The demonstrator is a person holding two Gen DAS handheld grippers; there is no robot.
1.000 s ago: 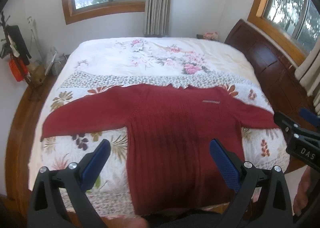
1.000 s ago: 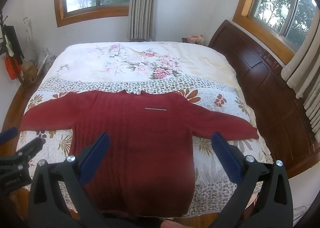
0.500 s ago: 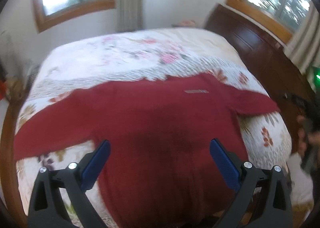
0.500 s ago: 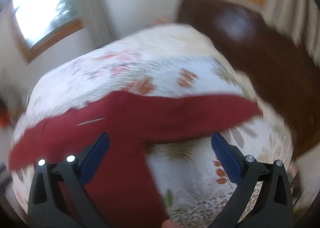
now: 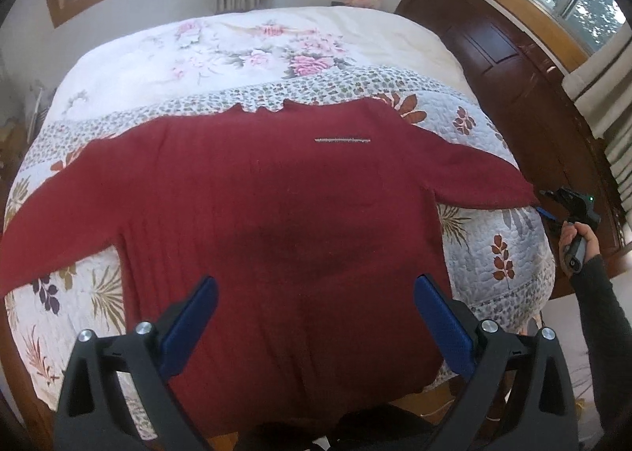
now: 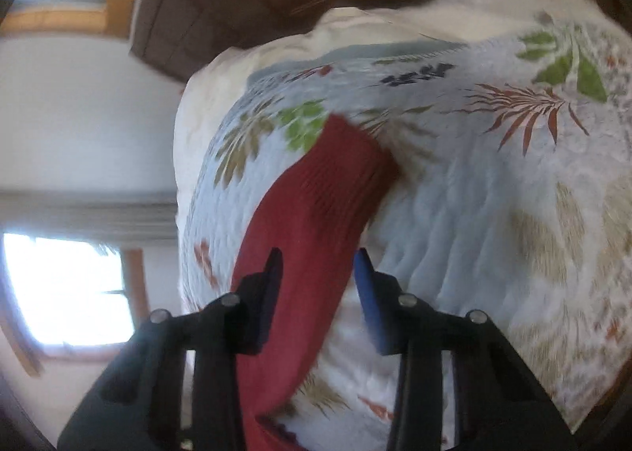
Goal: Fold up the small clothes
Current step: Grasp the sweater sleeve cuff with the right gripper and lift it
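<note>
1. Swinging out from over the sweater's body a second ago, the right gripper (image 6: 318, 273) now straddles the right sleeve (image 6: 316, 221) at the bed (image 5: 493, 253) edge, fingers narrowed but not clamped.
2. The left gripper (image 5: 316, 316) hovers spread above the red sweater (image 5: 276, 214), lying flat and unfolded.
3. Folding the sleeve inward looks next.

- The bed (image 5: 395, 32) carries a quilted floral bedspread (image 5: 493, 237) over its whole top, draping over the near edge.
- A dark red sweater (image 5: 276, 214) lies flat on the bedspread, sleeves spread to both sides, hem at the near edge.
</note>
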